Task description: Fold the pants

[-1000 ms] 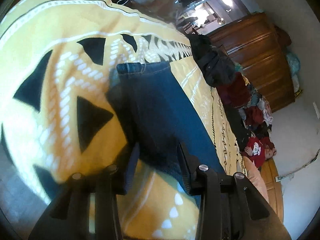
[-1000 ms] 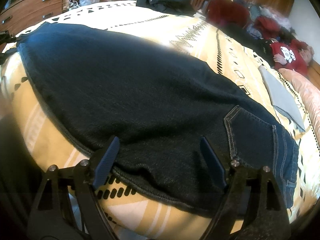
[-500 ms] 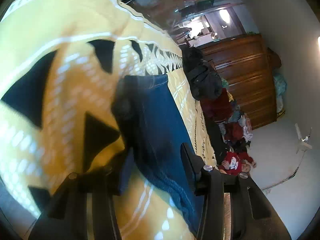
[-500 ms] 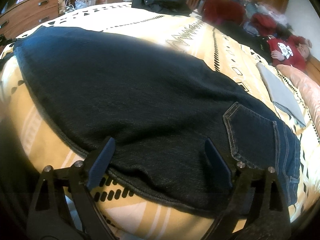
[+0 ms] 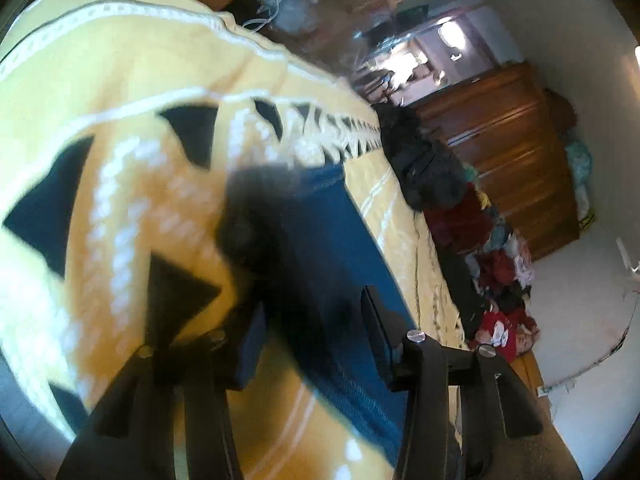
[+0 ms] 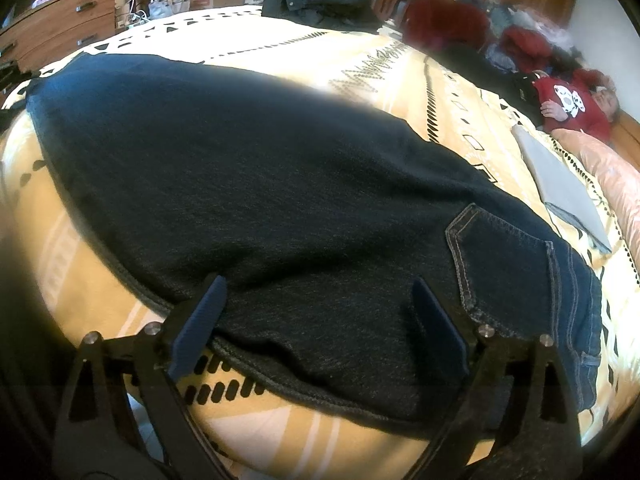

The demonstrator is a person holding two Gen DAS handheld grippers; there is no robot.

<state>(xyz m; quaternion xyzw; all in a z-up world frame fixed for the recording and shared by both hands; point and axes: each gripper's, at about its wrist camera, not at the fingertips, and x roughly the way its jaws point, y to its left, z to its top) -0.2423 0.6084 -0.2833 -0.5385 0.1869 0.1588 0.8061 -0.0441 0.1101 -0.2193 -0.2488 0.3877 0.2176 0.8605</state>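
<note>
Denim pants [image 6: 300,200] flat on yellow blanket [image 6: 400,64]; right gripper [image 6: 320,312] opening wide, pads clear of the cloth. Left gripper [image 5: 312,340] half-open over hem, grip unclear; left view alone shows dresser [image 5: 508,140].

Opening right claw [image 6: 320,312] over dark jeans [image 6: 260,184] on bedspread [image 6: 400,64]

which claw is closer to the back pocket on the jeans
Right. The right claw, its jaws opening, hangs over the jeans just beside the back pocket. The left claw is at the hem end, where no pocket shows.
</note>
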